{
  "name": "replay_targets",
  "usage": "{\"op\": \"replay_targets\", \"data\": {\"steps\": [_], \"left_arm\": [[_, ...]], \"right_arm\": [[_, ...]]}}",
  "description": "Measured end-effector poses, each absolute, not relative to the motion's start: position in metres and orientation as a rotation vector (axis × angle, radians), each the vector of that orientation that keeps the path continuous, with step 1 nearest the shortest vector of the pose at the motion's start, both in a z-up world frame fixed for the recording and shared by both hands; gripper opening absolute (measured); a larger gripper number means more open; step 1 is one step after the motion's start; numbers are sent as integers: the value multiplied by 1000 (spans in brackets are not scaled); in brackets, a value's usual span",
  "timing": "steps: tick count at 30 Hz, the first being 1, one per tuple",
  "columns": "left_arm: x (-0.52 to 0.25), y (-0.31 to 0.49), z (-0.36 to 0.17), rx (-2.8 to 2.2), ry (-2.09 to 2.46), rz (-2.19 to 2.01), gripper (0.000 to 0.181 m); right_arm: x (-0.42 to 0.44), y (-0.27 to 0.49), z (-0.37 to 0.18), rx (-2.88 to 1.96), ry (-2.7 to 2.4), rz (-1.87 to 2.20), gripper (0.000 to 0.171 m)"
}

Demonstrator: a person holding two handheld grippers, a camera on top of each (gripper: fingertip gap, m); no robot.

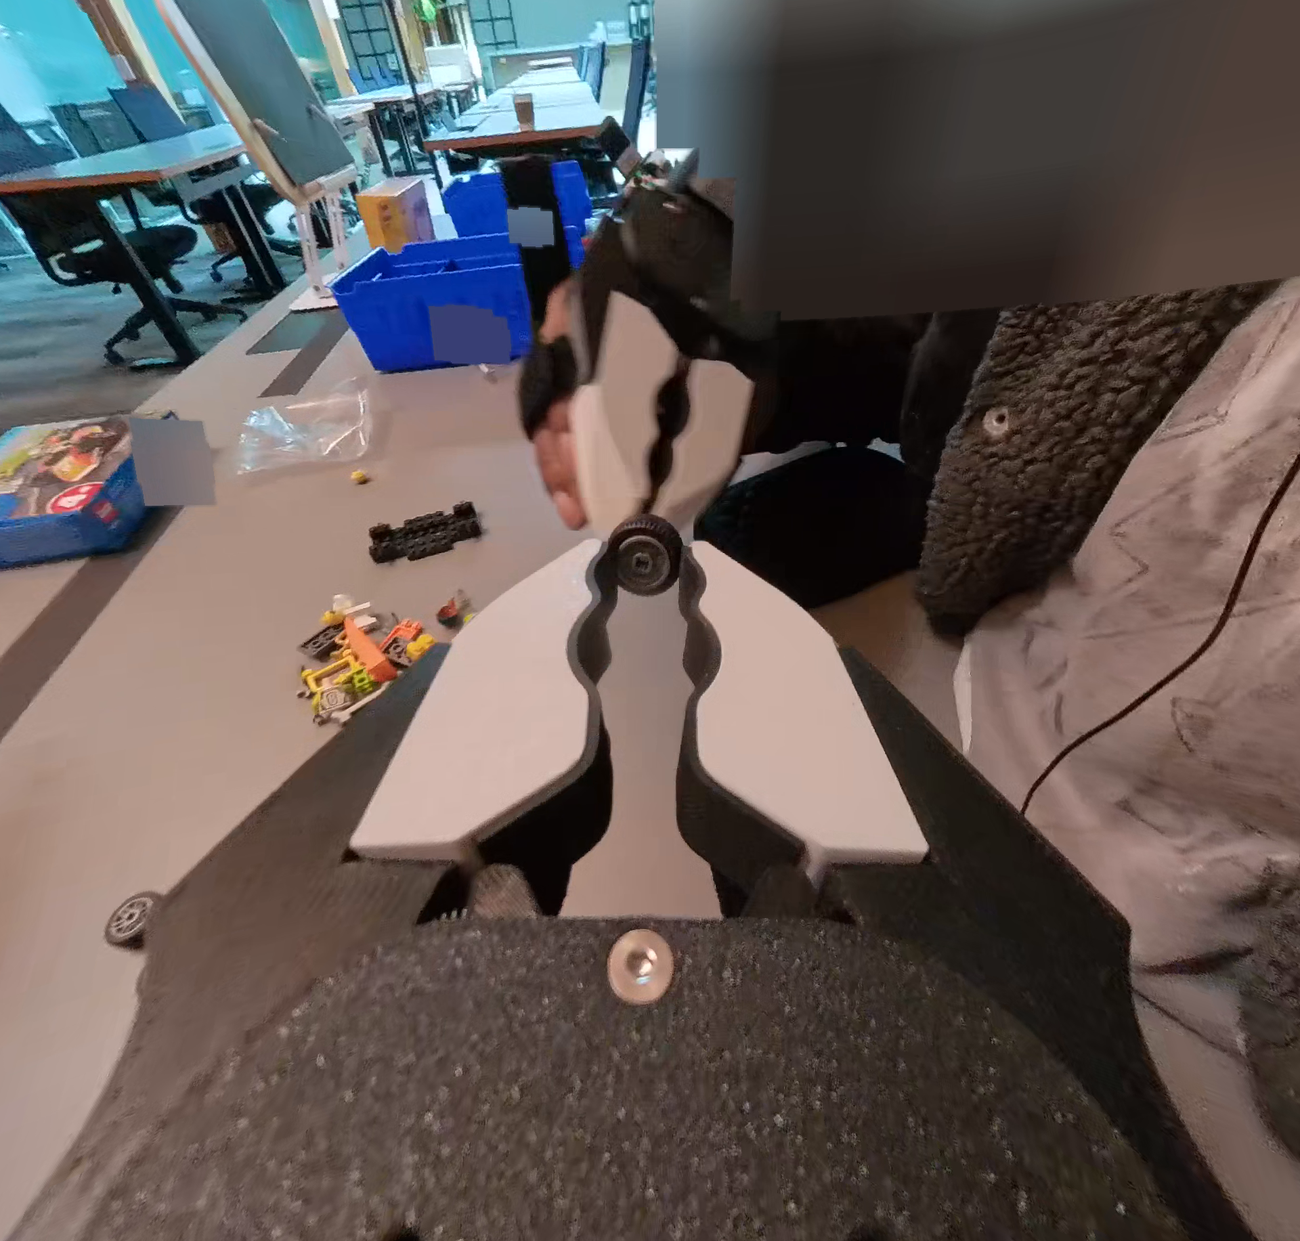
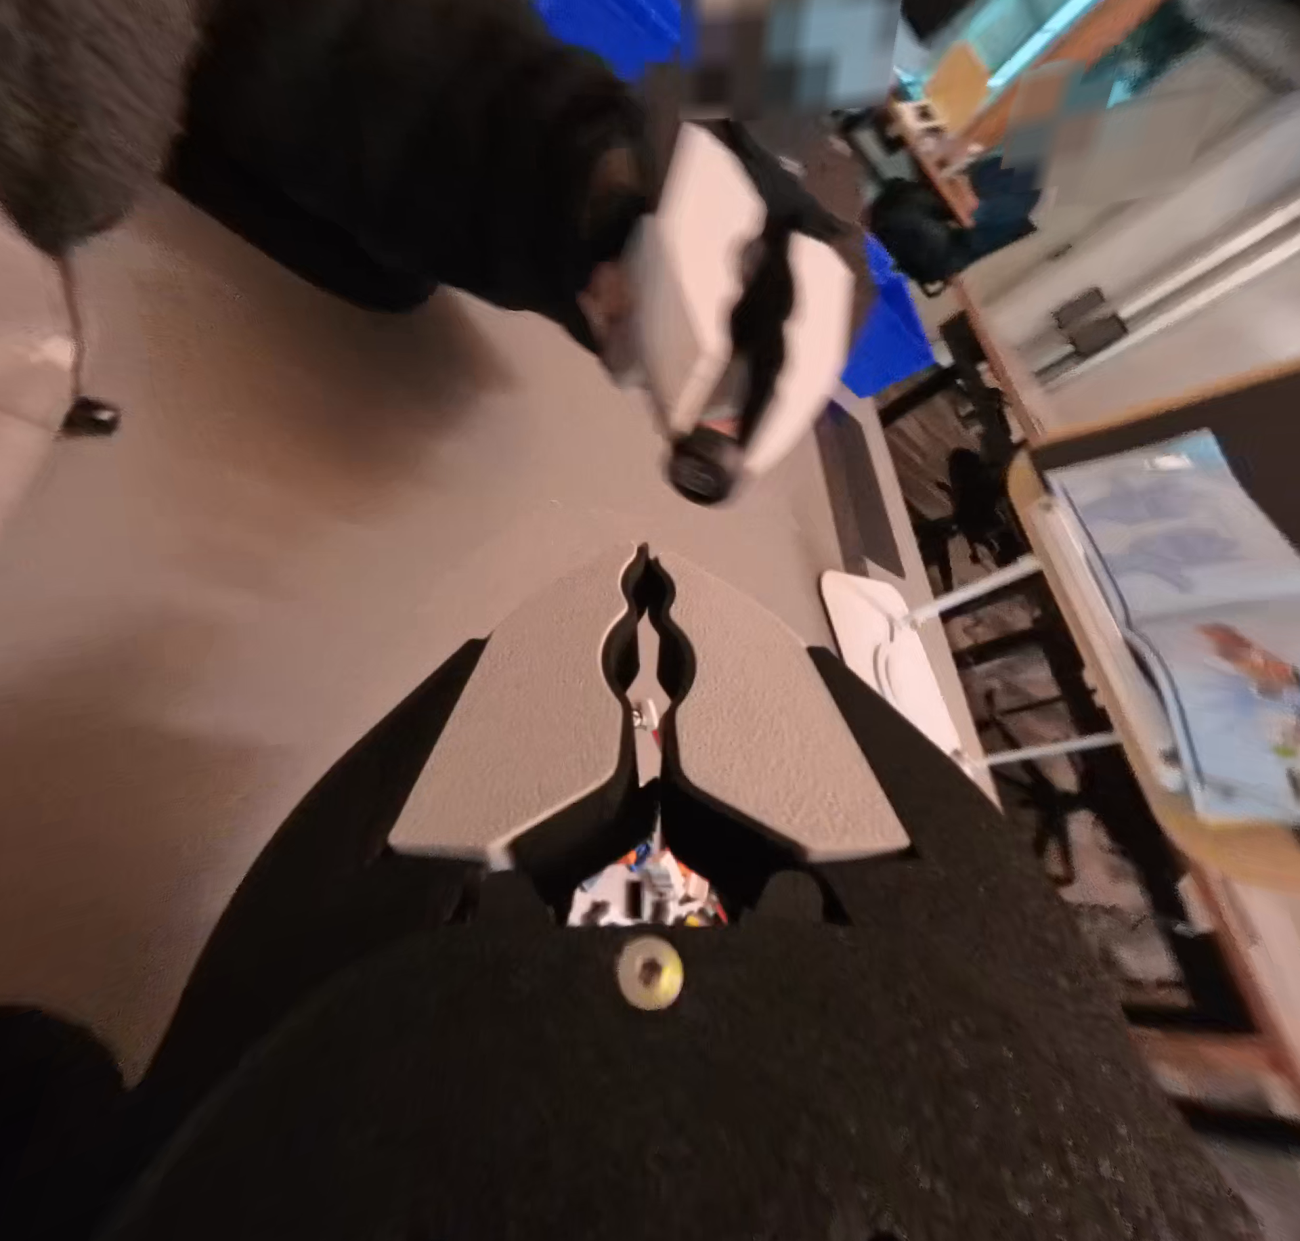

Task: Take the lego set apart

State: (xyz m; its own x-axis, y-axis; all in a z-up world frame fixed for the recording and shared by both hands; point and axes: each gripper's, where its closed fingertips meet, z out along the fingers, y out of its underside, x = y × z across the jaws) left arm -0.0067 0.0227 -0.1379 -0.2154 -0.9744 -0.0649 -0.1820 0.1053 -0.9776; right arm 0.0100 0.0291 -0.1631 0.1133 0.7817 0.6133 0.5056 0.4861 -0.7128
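My left gripper (image 1: 644,549) is shut on a small black lego wheel (image 1: 644,566) with a grey hub, pinched at the very fingertips and held above the grey table (image 1: 211,644). The right wrist view shows that same left gripper (image 2: 717,447) with the wheel (image 2: 700,479) at its tips. My right gripper (image 2: 645,559) is shut, and I see nothing between its pads. In the left wrist view the right gripper (image 1: 651,507) hangs tips-down just above the wheel. A black lego chassis (image 1: 425,530) and a pile of small coloured lego pieces (image 1: 366,651) lie on the table to the left.
A loose wheel (image 1: 132,917) lies at the near left. A clear plastic bag (image 1: 306,426), a lego box (image 1: 67,490) and blue bins (image 1: 436,307) stand farther back. A white stand base (image 2: 893,651) sits near the table edge, with a booklet (image 2: 1196,609) beyond. Only a small space, under 4 cm, lies between the two pairs of fingers.
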Motion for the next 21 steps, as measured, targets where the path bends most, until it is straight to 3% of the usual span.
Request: {"op": "replay_targets", "data": {"steps": [4, 6, 11, 21], "left_arm": [[-5, 23, -145, -1213, 1541, -1277, 17], [-3, 15, -148, -1214, 1575, -1338, 17], [-5, 5, -155, -1239, 1641, -1420, 17], [-6, 16, -148, -1240, 1554, -1470, 17]], "right_arm": [[17, 30, -149, -1149, -1500, 354, 0], [11, 25, -150, -1101, -1556, 327, 11], [-4, 12, -160, -931, -1799, 176, 16], [-5, 23, -156, -964, -1836, 65, 9]]}}
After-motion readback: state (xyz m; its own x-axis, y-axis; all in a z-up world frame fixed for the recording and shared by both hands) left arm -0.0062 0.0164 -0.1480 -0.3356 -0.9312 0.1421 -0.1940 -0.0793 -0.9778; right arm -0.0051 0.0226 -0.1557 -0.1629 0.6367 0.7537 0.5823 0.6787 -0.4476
